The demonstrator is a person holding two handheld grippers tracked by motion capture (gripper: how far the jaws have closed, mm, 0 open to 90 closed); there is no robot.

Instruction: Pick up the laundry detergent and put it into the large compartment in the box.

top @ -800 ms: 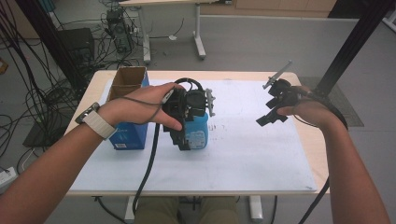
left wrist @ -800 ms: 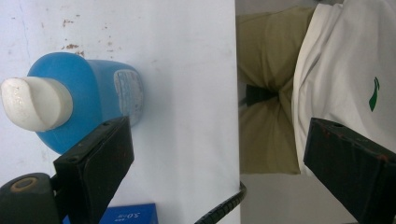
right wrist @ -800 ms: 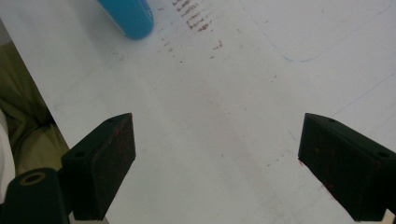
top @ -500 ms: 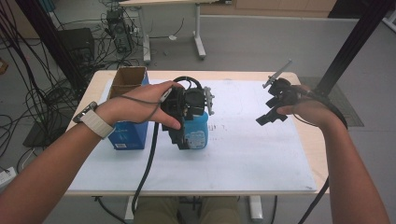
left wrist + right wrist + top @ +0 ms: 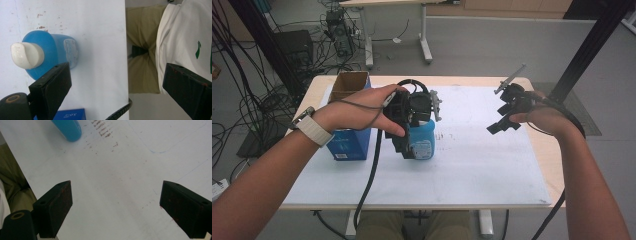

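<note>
Left to right, high view. Cardboard box (image 5: 348, 86) with a blue carton (image 5: 346, 145) in front of it sits at the counter's (image 5: 472, 175) 10 o'clock corner, just left of my left hand.

Left hand-held gripper (image 5: 409, 145) hangs over the blue bottle (image 5: 423, 142), pointing down and back toward me. Jaws spread wide, nothing between the pads. In the left gripper view (image 5: 115, 87) the bottle (image 5: 53, 53) with its white cap (image 5: 26, 55) sits at 10 o'clock, outside the jaws, just past the left-hand pad; whether that pad touches the bottle I can't tell. A corner of the blue carton (image 5: 68, 114) shows at 6 o'clock. The gap between the jaws spans the counter edge (image 5: 105, 50), my trousers and my white shirt beyond it.

The bottle stands upright on the white sheet, at about 9 o'clock from counter centre, just right of the blue carton, with a small gap between them.

Right hand-held gripper (image 5: 502, 122) is up in the air at the counter's 2 o'clock, well apart from the bottle, tilted down toward the sheet. Jaws spread wide, nothing in them. Right gripper view (image 5: 116, 207): bare stained sheet between the pads, bottle base (image 5: 67, 128) at 11 o'clock, far off.
</note>
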